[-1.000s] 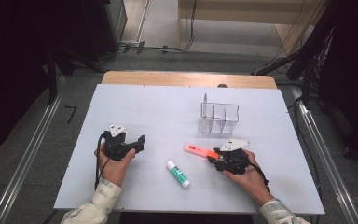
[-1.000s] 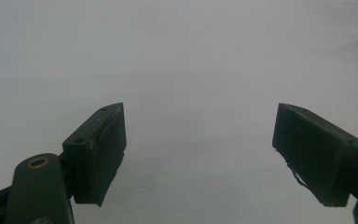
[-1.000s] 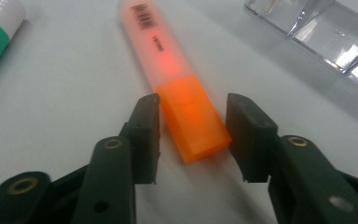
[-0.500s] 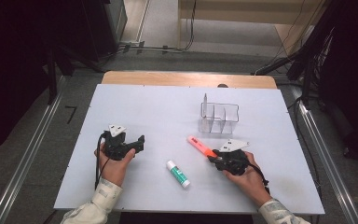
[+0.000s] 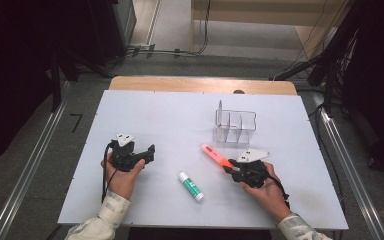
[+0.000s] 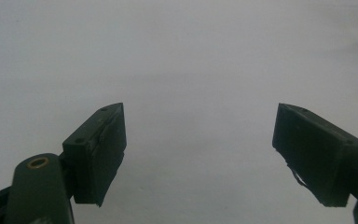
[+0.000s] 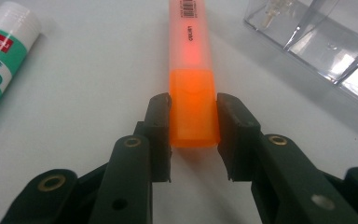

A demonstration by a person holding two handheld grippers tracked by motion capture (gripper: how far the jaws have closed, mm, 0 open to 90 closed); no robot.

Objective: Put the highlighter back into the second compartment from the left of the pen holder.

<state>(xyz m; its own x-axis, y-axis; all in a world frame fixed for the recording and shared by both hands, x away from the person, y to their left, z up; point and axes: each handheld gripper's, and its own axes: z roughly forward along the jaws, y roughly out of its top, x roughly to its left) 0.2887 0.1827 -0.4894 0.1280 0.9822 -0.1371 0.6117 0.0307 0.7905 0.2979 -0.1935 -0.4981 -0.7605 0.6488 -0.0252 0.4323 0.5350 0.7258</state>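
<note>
my right gripper (image 7: 193, 135) has both pads pressed on the orange cap end of the highlighter (image 7: 191, 70), one pad on each side of it; the jaws were drawing in over the last moment and now pinch it. from the right gripper view the pen's paler, translucent barrel runs straight away from my fingertips, with a barcode label at its far end. in the high view the right gripper (image 5: 235, 171) sits at the near right of the white table (image 5: 170, 120), and the highlighter (image 5: 216, 155) slants from it toward the far left, its free end pointing away from me. just beyond that end stands the clear plastic organizer (image 5: 235, 126), close to the pen but apart from it; in the right gripper view its divided compartments (image 7: 317, 42) lie to the right of the barrel. to the left of my right hand a glue stick (image 5: 191, 186) with a green label and white cap lies flat on the table, apart from the pen. my left gripper (image 5: 147, 152) rests at the near left, well apart from all of this, and its fingers (image 6: 98, 154) are spread wide with bare table between them.
</note>
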